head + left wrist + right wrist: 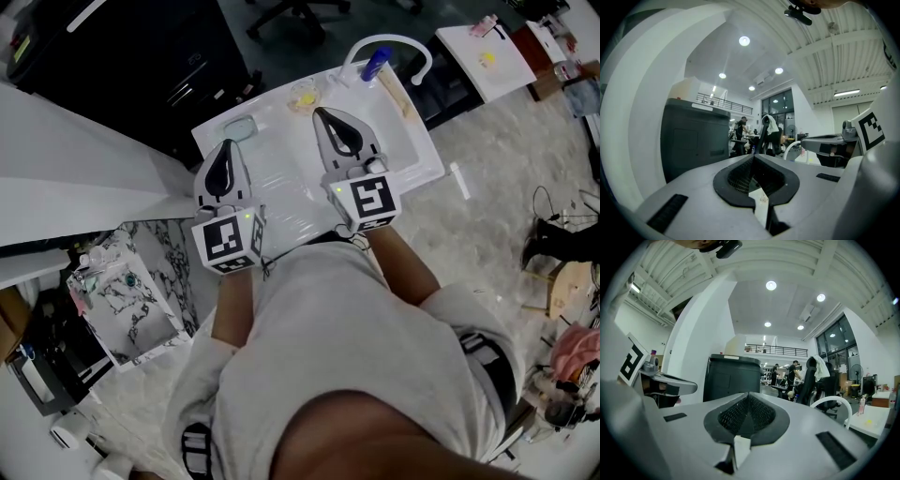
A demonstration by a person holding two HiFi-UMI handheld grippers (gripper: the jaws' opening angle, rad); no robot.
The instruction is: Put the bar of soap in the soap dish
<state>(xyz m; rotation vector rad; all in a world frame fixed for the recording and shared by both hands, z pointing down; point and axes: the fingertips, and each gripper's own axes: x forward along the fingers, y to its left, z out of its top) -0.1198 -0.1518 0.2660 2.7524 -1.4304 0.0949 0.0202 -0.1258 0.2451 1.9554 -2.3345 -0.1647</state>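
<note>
In the head view a white sink counter [412, 159] lies below both grippers. A pale green soap dish [241, 128] rests at its far left corner. A yellowish lump [303, 97], which looks like the bar of soap, sits at the far edge near the tap. My left gripper [228, 143] hovers just short of the dish, jaws together and empty. My right gripper [321, 112] hangs a little short of the yellowish lump, also shut and empty. Both gripper views look level across the room, with the left gripper [753, 157] and the right gripper [748, 393] showing closed tips. Neither shows soap or dish.
A blue bottle [375, 64] and a white arched tap [398, 42] stand at the counter's far end. A black cabinet [141, 56] is at the far left, a marbled box [131, 291] on the floor at the left, and a white table [492, 56] at the far right.
</note>
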